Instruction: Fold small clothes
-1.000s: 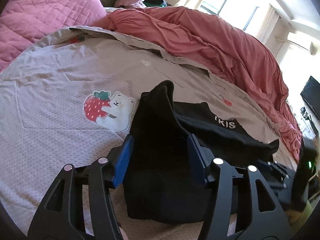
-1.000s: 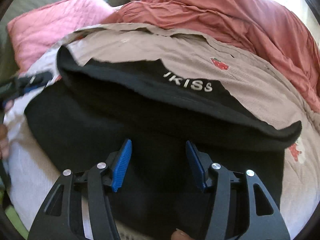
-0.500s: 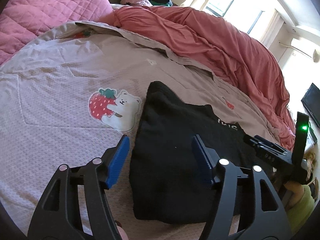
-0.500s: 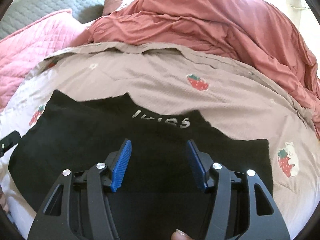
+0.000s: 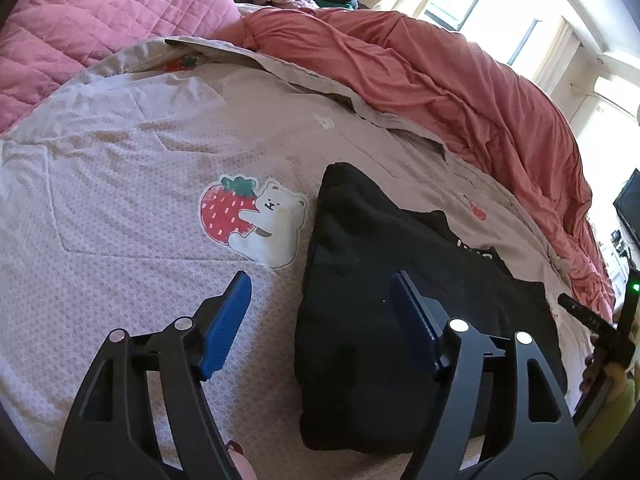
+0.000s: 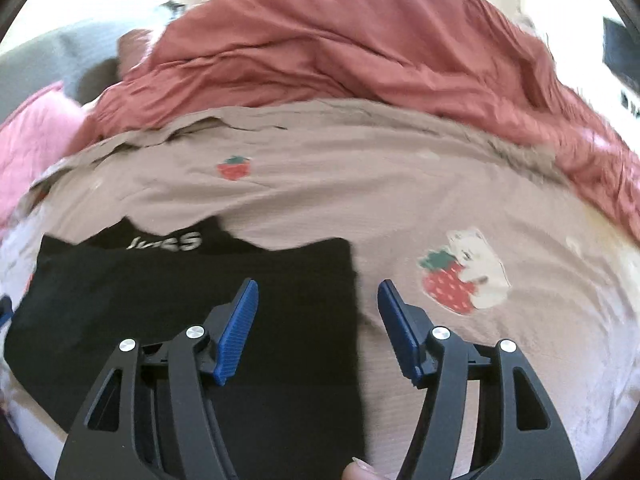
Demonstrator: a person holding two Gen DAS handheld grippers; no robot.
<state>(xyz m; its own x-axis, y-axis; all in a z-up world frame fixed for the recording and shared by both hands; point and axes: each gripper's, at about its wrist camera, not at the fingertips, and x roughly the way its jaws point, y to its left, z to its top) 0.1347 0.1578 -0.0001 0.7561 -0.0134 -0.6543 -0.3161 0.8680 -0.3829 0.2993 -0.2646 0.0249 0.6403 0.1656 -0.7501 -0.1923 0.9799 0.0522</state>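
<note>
A black garment (image 5: 372, 312) with white lettering lies folded flat on the beige strawberry-print bedspread (image 5: 120, 208). My left gripper (image 5: 320, 292) hovers over the garment's left edge, jaws opening, nothing pinched between the blue pads. In the right wrist view the same black garment (image 6: 192, 304) fills the lower left, its lettering at the top. My right gripper (image 6: 318, 300) hangs over the garment's right edge, jaws opening, with no cloth caught between its fingers. The other gripper and a hand show at the far right of the left wrist view.
A rumpled red-pink duvet (image 5: 440, 80) is heaped along the far side of the bed. A pink quilted pillow (image 5: 92, 24) lies at the upper left. A strawberry-and-bear print (image 5: 252, 220) marks the spread beside the garment. A dark screen (image 5: 628, 204) stands at the right.
The garment's raised top layer has dropped and now lies flat. Both grippers have opened wider and let go. The right gripper has swung to the right, over the garment's right edge.
</note>
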